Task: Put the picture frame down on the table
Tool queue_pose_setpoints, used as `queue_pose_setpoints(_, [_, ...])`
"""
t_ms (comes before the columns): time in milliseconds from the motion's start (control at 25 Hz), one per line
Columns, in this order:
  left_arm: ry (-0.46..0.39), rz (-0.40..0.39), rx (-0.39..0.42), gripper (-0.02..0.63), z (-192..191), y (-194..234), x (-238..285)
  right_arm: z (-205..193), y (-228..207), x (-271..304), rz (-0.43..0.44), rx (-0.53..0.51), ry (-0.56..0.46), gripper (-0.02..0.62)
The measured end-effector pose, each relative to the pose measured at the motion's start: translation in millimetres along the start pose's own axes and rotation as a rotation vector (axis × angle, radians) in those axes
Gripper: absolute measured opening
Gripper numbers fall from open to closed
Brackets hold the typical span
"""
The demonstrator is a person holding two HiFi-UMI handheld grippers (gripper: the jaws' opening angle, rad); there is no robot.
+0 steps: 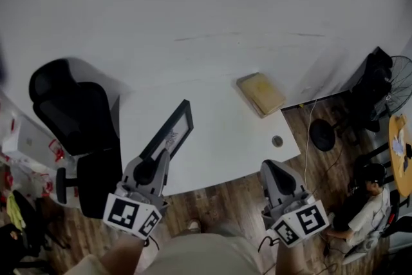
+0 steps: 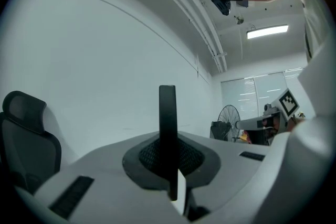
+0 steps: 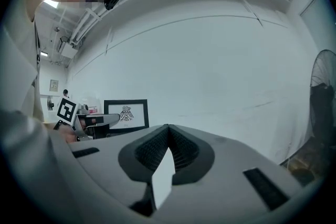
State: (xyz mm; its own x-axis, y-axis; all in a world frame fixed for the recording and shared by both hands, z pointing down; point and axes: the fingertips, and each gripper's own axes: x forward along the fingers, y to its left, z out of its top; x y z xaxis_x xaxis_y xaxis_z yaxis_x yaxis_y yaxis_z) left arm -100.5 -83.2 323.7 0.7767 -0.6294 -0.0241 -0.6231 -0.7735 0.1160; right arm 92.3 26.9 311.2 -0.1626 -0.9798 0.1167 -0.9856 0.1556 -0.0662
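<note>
In the head view my left gripper (image 1: 163,152) is shut on the lower edge of a black picture frame (image 1: 171,131). The frame tilts up and away over the left part of the white table (image 1: 225,138). The left gripper view shows the frame (image 2: 168,123) edge-on, pinched between the two jaws of that gripper (image 2: 169,157). My right gripper (image 1: 270,167) hangs at the table's front right edge, shut, with nothing in it. From the right gripper view (image 3: 168,131) the frame (image 3: 126,114) faces me and shows a small dark drawing, with the left gripper (image 3: 89,122) below it.
A flat tan box (image 1: 261,93) lies at the table's far right corner, and a round cable hole (image 1: 277,140) sits near the right edge. A black office chair (image 1: 74,113) stands left of the table. A fan (image 1: 399,84) and a seated person (image 1: 367,203) are at the right.
</note>
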Motion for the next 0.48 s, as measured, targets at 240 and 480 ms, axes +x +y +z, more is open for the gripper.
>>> queue_pose_setpoints(240, [0.035,0.023,0.012,0.028,-12,7,24,-9,-26,18,0.020,0.020,0.017,0.023])
queue_pose_setpoints(480, [0.048,0.094,0.016,0.028,-16,11,60,-10,-71,51,0.087,0.034,0.027,0.023])
